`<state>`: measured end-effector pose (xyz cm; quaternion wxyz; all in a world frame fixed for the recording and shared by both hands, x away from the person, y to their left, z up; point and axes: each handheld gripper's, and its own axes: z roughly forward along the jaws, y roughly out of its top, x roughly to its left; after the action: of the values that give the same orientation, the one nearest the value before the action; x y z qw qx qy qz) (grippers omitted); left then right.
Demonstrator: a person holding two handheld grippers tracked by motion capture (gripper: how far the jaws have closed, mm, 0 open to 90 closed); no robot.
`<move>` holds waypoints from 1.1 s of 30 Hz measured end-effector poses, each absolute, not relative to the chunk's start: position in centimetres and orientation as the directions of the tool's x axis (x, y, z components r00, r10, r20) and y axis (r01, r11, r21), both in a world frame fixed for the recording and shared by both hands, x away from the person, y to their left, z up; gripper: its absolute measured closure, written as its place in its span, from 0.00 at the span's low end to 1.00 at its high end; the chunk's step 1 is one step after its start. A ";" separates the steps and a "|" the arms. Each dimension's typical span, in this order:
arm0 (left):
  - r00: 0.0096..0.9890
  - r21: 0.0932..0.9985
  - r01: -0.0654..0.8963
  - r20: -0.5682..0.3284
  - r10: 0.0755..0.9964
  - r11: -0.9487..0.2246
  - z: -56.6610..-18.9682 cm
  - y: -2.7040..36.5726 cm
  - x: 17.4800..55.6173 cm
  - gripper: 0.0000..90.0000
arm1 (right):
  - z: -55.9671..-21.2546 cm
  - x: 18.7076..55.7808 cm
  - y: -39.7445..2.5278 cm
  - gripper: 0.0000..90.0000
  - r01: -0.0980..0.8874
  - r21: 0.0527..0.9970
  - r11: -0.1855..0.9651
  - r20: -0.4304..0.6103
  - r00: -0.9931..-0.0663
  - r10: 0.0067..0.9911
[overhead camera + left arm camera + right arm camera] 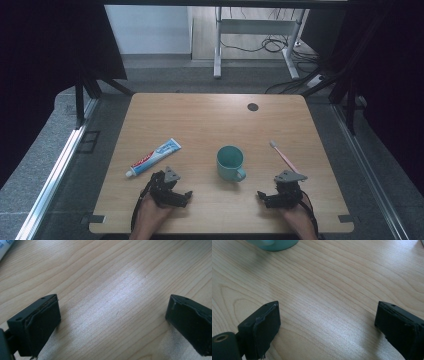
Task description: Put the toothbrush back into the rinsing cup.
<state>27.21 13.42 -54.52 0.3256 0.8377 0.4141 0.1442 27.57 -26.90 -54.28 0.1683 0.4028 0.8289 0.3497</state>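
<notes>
A teal mug (230,162) stands mid-table with its handle toward the near right; its base shows in the right gripper view (274,244). To its left lies a white, red and blue toothpaste tube (152,158), slanted, with one end in the corner of the left gripper view (3,246). A pink toothbrush (284,156) lies to the mug's right. My left gripper (172,186) (112,307) rests near the front edge, just below the tube, open over bare wood. My right gripper (281,189) (327,310) sits below the toothbrush, open with nothing between its fingers.
The wooden table (210,120) has a small dark round disc (253,106) near its far edge. Beyond it are a white desk frame (218,50) and cables on the floor (272,45). Dark curtains hang on both sides.
</notes>
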 end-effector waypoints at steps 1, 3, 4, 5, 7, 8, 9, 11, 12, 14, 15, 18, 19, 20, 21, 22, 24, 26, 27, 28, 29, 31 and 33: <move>0.614 0.666 0.601 -0.029 0.789 -0.443 -54.5 13.4 27.2 0.01 | -54.3 27.6 -26.9 0.07 0.551 0.715 0.431 0.003 -0.619 0.785; 0.612 0.666 0.601 -0.029 0.790 -0.441 -54.5 13.4 27.2 0.01 | -54.3 27.6 -26.9 0.07 0.551 0.715 0.431 0.004 -0.620 0.785; 0.612 0.666 0.601 -0.030 0.790 -0.441 -54.5 13.4 27.2 0.01 | -54.3 27.6 -26.9 0.07 0.550 0.715 0.432 0.003 -0.620 0.785; 0.612 0.667 0.601 -0.029 0.790 -0.441 -54.5 13.4 27.2 0.01 | -54.3 27.6 -26.9 0.07 0.551 0.715 0.431 0.004 -0.619 0.785; 0.612 0.667 0.601 -0.030 0.790 -0.441 -54.5 13.4 27.2 0.01 | -54.3 27.6 -26.9 0.06 0.551 0.715 0.431 0.004 -0.620 0.785; 0.612 0.667 0.601 -0.030 0.790 -0.441 -54.5 13.4 27.2 0.01 | -54.3 27.6 -26.9 0.07 0.550 0.715 0.432 0.003 -0.620 0.785; 0.612 0.667 0.601 -0.030 0.790 -0.441 -54.5 13.4 27.2 0.01 | -54.3 27.6 -26.9 0.06 0.551 0.715 0.431 0.004 -0.620 0.785; 0.612 0.667 0.601 -0.030 0.790 -0.441 -54.5 13.4 27.2 0.01 | -54.3 27.6 -26.9 0.06 0.550 0.715 0.432 0.003 -0.620 0.785; 0.613 0.667 0.601 -0.029 0.790 -0.441 -54.5 13.4 27.2 0.01 | -54.3 27.6 -26.9 0.06 0.551 0.715 0.431 0.004 -0.619 0.785; 0.613 0.666 0.601 -0.029 0.790 -0.441 -54.5 13.4 27.2 0.01 | -54.3 27.6 -26.9 0.06 0.551 0.715 0.431 0.004 -0.619 0.785; 0.613 0.666 0.601 -0.029 0.790 -0.441 -54.5 13.4 27.2 0.01 | -54.3 27.6 -26.9 0.06 0.551 0.715 0.431 0.004 -0.619 0.785; 0.613 0.666 0.601 -0.029 0.790 -0.442 -54.5 13.4 27.2 0.01 | -54.3 27.6 -26.9 0.06 0.551 0.715 0.431 0.004 -0.619 0.785; 0.614 0.666 0.600 -0.029 0.789 -0.443 -54.5 13.4 27.2 0.01 | -54.3 27.6 -26.9 0.06 0.551 0.715 0.431 0.004 -0.619 0.785; 0.616 0.665 0.599 -0.028 0.787 -0.445 -54.5 13.4 27.2 0.00 | -54.3 27.6 -26.9 0.06 0.550 0.715 0.432 0.003 -0.620 0.785; 0.616 0.665 0.599 -0.028 0.787 -0.445 -54.5 13.4 27.2 0.00 | -54.3 27.6 -26.9 0.06 0.550 0.715 0.432 0.003 -0.620 0.785; 0.618 0.664 0.599 -0.028 0.786 -0.447 -54.5 13.4 27.2 0.00 | -54.3 27.6 -26.9 0.06 0.550 0.715 0.432 0.003 -0.620 0.785; 0.618 0.665 0.599 -0.028 0.786 -0.447 -54.5 13.4 27.2 0.00 | -54.3 27.6 -26.9 0.06 0.550 0.715 0.431 0.003 -0.620 0.785; 0.619 0.665 0.598 -0.027 0.785 -0.448 -54.5 13.4 27.2 0.00 | -54.3 27.6 -26.9 0.06 0.550 0.715 0.432 0.003 -0.620 0.785; 0.619 0.666 0.597 -0.027 0.785 -0.448 -54.5 13.4 27.2 0.00 | -54.3 27.6 -26.9 0.06 0.550 0.715 0.432 0.003 -0.620 0.785; 0.620 0.667 0.595 -0.027 0.784 -0.448 -54.5 13.4 27.2 0.01 | -54.3 27.6 -26.9 0.07 0.550 0.715 0.432 0.003 -0.620 0.785; 0.620 0.667 0.595 -0.027 0.784 -0.448 -54.5 13.4 27.2 0.01 | -54.3 27.6 -26.9 0.06 0.550 0.715 0.432 0.003 -0.620 0.785; 0.622 0.667 0.594 -0.028 0.782 -0.449 -54.5 13.4 27.2 0.01 | -54.3 27.6 -26.9 0.06 0.550 0.715 0.432 0.003 -0.620 0.785; 0.623 0.668 0.594 -0.029 0.782 -0.448 -54.5 13.4 27.2 0.01 | -54.3 27.6 -26.9 0.06 0.550 0.715 0.432 0.003 -0.620 0.785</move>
<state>27.24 13.36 -54.49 0.3285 0.8388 0.4099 0.1431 27.58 -26.89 -54.28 0.1677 0.4025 0.8293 0.3496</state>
